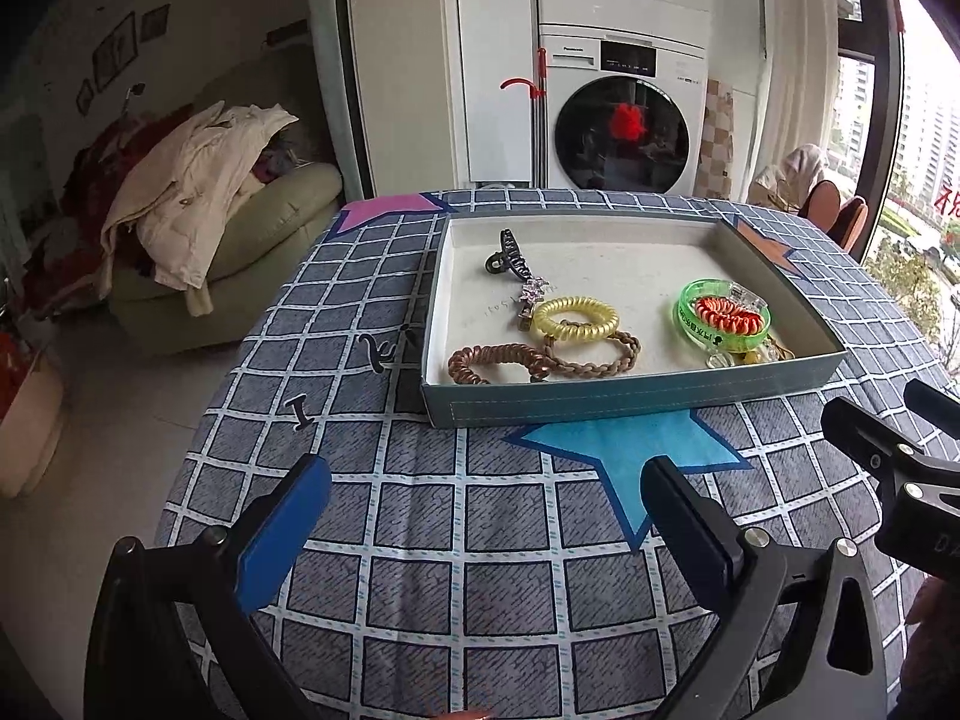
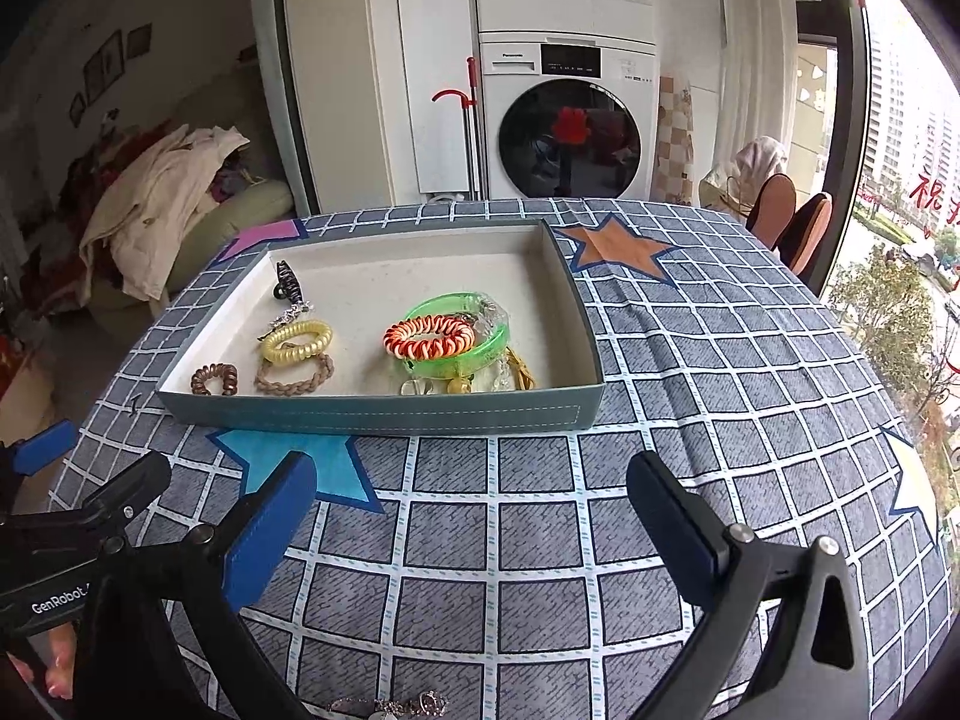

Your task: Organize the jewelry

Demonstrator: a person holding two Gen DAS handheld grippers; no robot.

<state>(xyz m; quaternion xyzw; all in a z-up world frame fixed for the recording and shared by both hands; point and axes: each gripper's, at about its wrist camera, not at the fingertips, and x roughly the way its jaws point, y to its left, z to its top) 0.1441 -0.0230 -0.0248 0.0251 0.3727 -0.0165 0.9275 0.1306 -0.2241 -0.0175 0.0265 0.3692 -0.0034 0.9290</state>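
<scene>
A grey-blue tray (image 1: 630,405) (image 2: 384,414) sits on the checked tablecloth. It holds a black claw clip (image 1: 510,255) (image 2: 288,279), a yellow coil tie (image 1: 576,318) (image 2: 298,341), a brown coil tie (image 1: 495,363) (image 2: 214,379), a braided tie (image 1: 600,354) (image 2: 294,375), and a green bangle (image 1: 726,315) (image 2: 459,336) with a red-white coil tie (image 2: 429,337). My left gripper (image 1: 486,504) is open and empty, short of the tray's front wall. My right gripper (image 2: 471,498) is open and empty too. A silvery chain (image 2: 390,705) lies on the cloth under the right gripper, at the bottom edge.
The table (image 2: 720,360) has a checked cloth with coloured stars. A washing machine (image 1: 624,132) stands behind it, a sofa with piled clothes (image 1: 198,204) at the left, chairs (image 2: 792,222) and a window at the right. The right gripper shows at the left view's right edge (image 1: 888,450).
</scene>
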